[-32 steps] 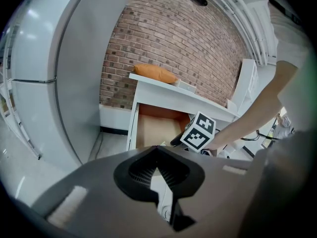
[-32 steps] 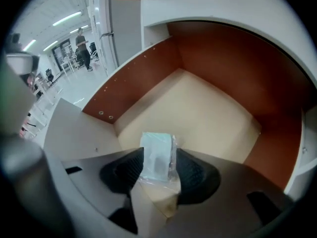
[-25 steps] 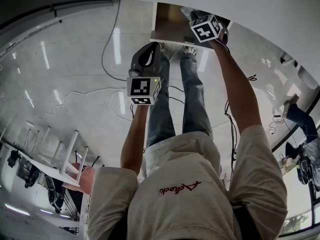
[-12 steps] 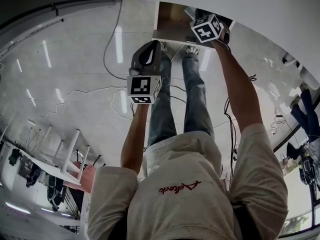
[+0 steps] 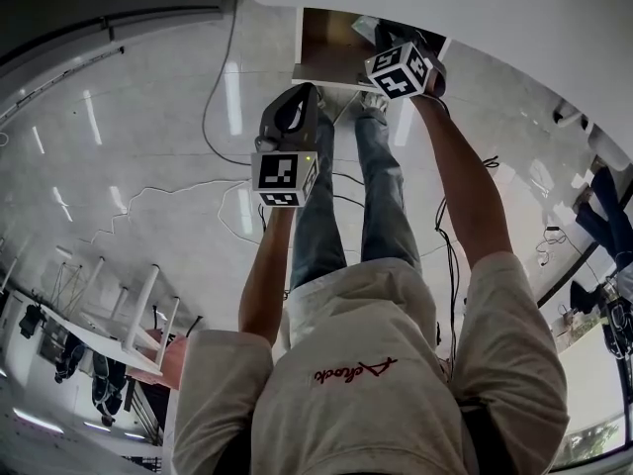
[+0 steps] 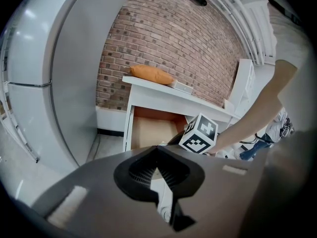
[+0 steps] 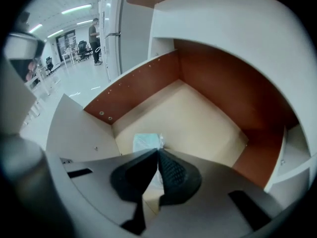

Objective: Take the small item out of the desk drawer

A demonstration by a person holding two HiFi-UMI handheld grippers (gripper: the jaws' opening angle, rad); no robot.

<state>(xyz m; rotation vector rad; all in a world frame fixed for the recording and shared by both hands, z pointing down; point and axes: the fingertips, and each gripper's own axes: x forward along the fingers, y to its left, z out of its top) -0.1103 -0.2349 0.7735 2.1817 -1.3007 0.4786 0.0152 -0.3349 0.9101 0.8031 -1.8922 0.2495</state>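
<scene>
Right gripper view: right gripper (image 7: 157, 151), jaws just closed, apparently pinches packet (image 7: 145, 142) for lifting from drawer (image 7: 198, 120); left gripper (image 6: 157, 148) idles outside drawer, jaws pressed together.

Brick wall (image 6: 163, 38) straight ahead of the left gripper (image 6: 156, 148), curved grey panel (image 6: 64, 73) to its left, white unit (image 6: 247, 78) to its right. Under that gripper, glossy pale floor (image 5: 129, 117) streaked with lamp reflections, loose cables (image 5: 168, 181) across it. Far beyond the right gripper (image 7: 157, 150), to its left, ceiling strip lights (image 7: 79, 9) over a bright open hall.
</scene>
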